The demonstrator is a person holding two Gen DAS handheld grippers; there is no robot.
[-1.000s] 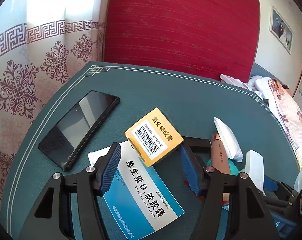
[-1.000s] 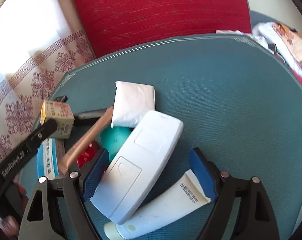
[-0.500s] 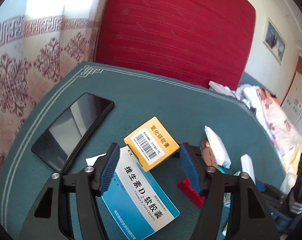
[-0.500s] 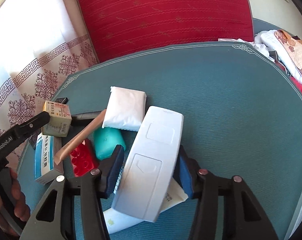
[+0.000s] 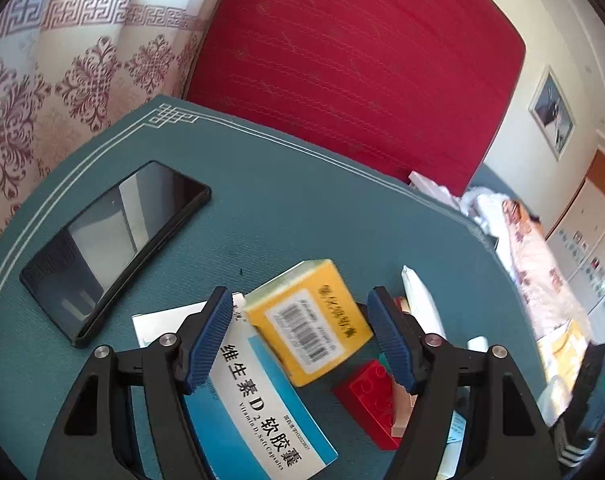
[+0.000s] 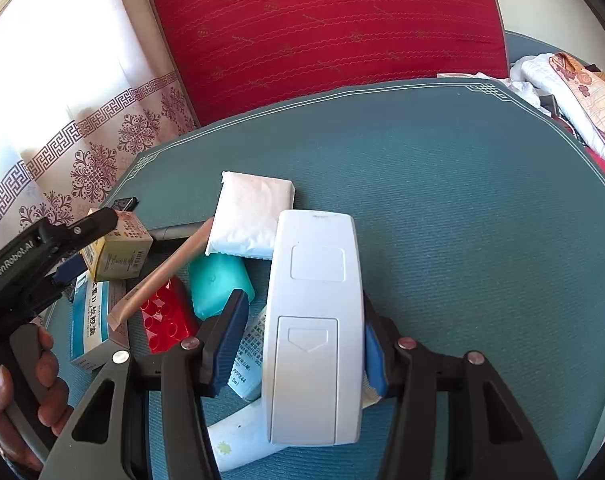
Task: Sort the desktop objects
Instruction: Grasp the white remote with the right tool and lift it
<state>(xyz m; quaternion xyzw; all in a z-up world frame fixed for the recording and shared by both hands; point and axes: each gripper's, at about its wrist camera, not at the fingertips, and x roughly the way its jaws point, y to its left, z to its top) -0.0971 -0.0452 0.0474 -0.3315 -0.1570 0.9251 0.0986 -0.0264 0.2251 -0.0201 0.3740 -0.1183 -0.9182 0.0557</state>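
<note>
Because the white remote (image 6: 314, 320) lies lengthwise between the right tongs (image 6: 302, 338), they pinch its sides; the left tongs (image 5: 298, 340) gape around the yellow box (image 5: 312, 320).

worktop (image 5: 286, 216): teal cloth, thin white border lines with a knot motif at the corner
chair back (image 5: 358, 64): red, faint wavy stitch lines
curtain (image 5: 62, 76): pale cream, maroon floral medallions, key-pattern band
phone (image 5: 114, 248): glossy black
small box (image 5: 314, 324): yellow, white barcode label, dark lettering
flat box (image 5: 262, 408): white with blue panels, black lettering
brick (image 5: 368, 396): red, studded
remote (image 6: 314, 320): plain white
packet (image 6: 250, 212): white
soap (image 6: 218, 284): turquoise
tube (image 6: 242, 432): white, pale blue print
stick (image 6: 162, 272): brown
gripper pads (image 5: 210, 332): blue, ribbed, on black arms
</note>
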